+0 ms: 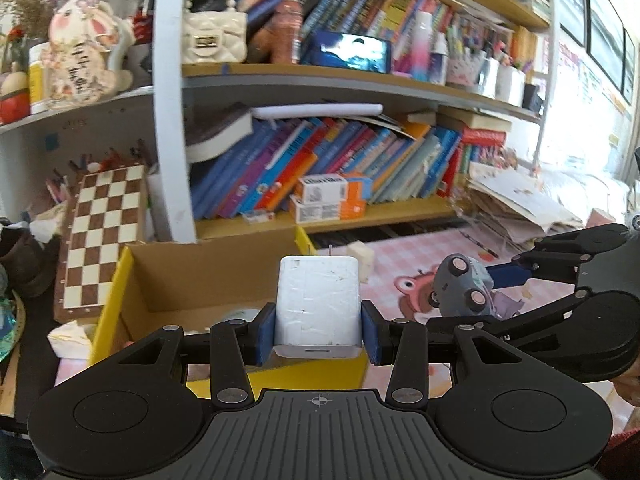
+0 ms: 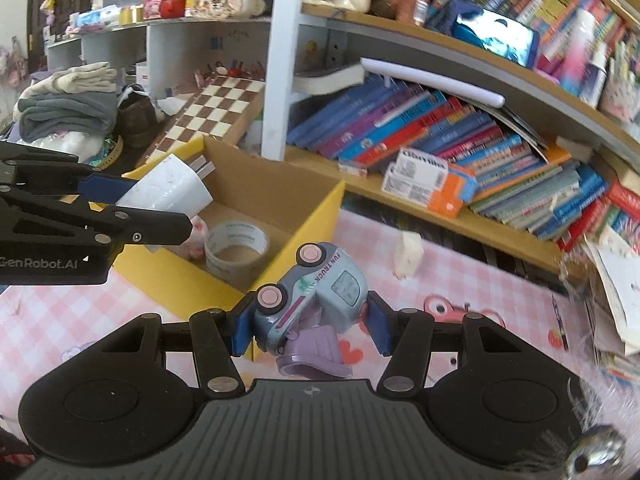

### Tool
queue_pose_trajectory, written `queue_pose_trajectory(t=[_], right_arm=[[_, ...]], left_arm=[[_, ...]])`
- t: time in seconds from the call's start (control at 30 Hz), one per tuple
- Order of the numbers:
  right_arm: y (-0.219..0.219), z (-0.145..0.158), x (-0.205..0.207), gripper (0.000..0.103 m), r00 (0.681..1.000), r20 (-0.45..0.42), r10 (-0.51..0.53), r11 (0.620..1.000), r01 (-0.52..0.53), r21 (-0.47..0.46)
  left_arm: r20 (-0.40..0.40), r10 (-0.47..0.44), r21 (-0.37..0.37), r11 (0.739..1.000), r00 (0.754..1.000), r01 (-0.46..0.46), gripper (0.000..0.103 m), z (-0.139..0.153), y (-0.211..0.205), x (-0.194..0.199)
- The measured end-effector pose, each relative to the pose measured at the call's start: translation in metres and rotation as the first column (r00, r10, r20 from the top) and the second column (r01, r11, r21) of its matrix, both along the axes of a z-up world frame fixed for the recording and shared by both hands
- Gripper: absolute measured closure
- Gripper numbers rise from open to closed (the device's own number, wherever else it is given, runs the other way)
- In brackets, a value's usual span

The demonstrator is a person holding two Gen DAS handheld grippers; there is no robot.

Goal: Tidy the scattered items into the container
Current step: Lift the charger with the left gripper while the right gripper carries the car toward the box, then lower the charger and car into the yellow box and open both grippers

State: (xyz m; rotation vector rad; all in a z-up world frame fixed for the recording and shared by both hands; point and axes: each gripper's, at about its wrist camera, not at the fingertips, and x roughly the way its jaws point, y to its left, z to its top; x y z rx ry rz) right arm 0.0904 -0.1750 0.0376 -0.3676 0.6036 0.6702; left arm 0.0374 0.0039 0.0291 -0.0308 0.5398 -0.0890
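My left gripper (image 1: 318, 330) is shut on a white charger plug (image 1: 318, 304) and holds it above the open yellow cardboard box (image 1: 120, 280). In the right wrist view the charger (image 2: 168, 190) hangs over the box (image 2: 320, 212), which holds a roll of clear tape (image 2: 236, 250). My right gripper (image 2: 312, 326) is shut on a grey-blue toy truck (image 2: 320, 292) with pink wheels, tilted on its side, just right of the box. The truck (image 1: 464, 290) also shows in the left wrist view. A small white block (image 2: 408, 254) lies on the pink checked mat.
A bookshelf (image 2: 460, 216) full of books stands behind the box. A chessboard (image 1: 104, 240) leans left of the box. Folded clothes (image 2: 68, 100) lie far left. A stack of papers (image 1: 516, 208) sits at the right. A crumpled tissue (image 1: 70, 338) lies by the box's left corner.
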Motion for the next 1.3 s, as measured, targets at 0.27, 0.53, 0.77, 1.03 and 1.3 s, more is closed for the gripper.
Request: queue_pose_trajectory(t=[0.27, 0.53, 0.77, 1.03, 1.3], right_arm=[[0.025, 0.009, 0.009, 0.050, 0.998, 0.031, 0.048, 0.999, -0.048, -0.025], [0.052, 0.015, 0.021, 0.050, 0.993, 0.052, 0.108, 0.994, -0.106, -0.039], [0.078, 0.014, 0.034, 0.050, 0.984, 0.054, 0.170, 0.985, -0.168, -0.049], [0.101, 0.008, 0.058, 0.050, 0.978, 0.043, 0.202, 0.978, -0.200, -0.062], [0.125, -0.006, 0.080, 0.050, 0.972, 0.014, 0.233, 0.970, -0.231, -0.074]], left_arm=[[0.017, 0.051, -0.015, 0.999, 0.999, -0.051, 0.061, -0.001, 0.026, 0.003], [0.013, 0.101, -0.012, 0.995, 0.995, -0.101, 0.061, -0.005, 0.051, 0.010], [0.006, 0.116, 0.001, 0.993, 0.993, -0.116, 0.061, -0.008, 0.065, 0.023], [-0.022, 0.116, 0.011, 0.993, 0.993, -0.116, 0.061, -0.016, 0.083, 0.047], [-0.073, 0.103, 0.030, 0.994, 0.992, -0.101, 0.061, -0.027, 0.097, 0.071]])
